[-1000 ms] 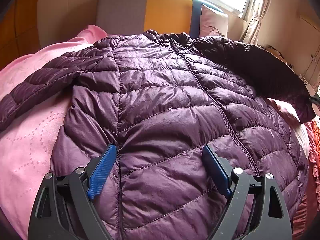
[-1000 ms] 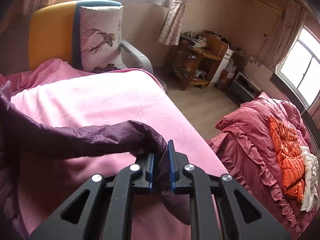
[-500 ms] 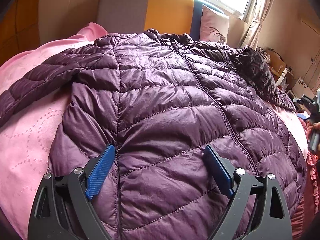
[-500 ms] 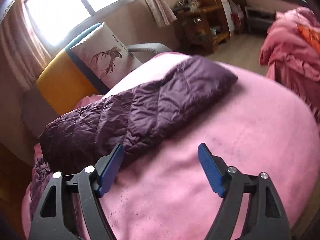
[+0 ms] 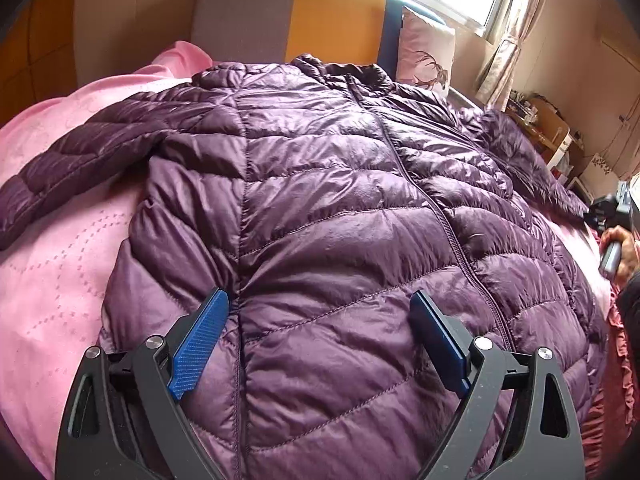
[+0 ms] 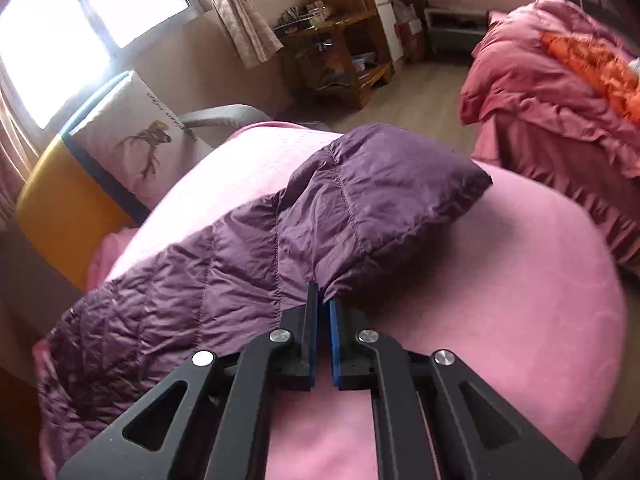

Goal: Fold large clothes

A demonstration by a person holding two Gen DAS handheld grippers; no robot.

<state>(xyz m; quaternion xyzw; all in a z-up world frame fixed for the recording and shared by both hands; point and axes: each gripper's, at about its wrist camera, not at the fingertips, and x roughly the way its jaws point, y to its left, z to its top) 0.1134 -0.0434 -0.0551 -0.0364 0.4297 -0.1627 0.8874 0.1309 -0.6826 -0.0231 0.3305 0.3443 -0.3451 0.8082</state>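
One purple jacket point(image 5: 340, 216) lies flat, front up, zipped, on pink blanket point(image 5: 52, 280). Left gripper point(image 5: 320, 316) over jacket hem, fingers spread wide, nothing between. Right gripper point(image 6: 323, 304) at sleeve point(image 6: 320, 216) edge near cuff, jaws just closed; fingers together, nipping sleeve fabric at tips.

Home bedroom: bed point(image 5: 60, 280), pillow point(image 5: 426, 56), curtains point(image 6: 244, 12).

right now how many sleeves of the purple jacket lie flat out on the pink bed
2. The left sleeve stretches out over the pink bed. The right sleeve lies along the far side, its edge at the tips of the right hand-held gripper.
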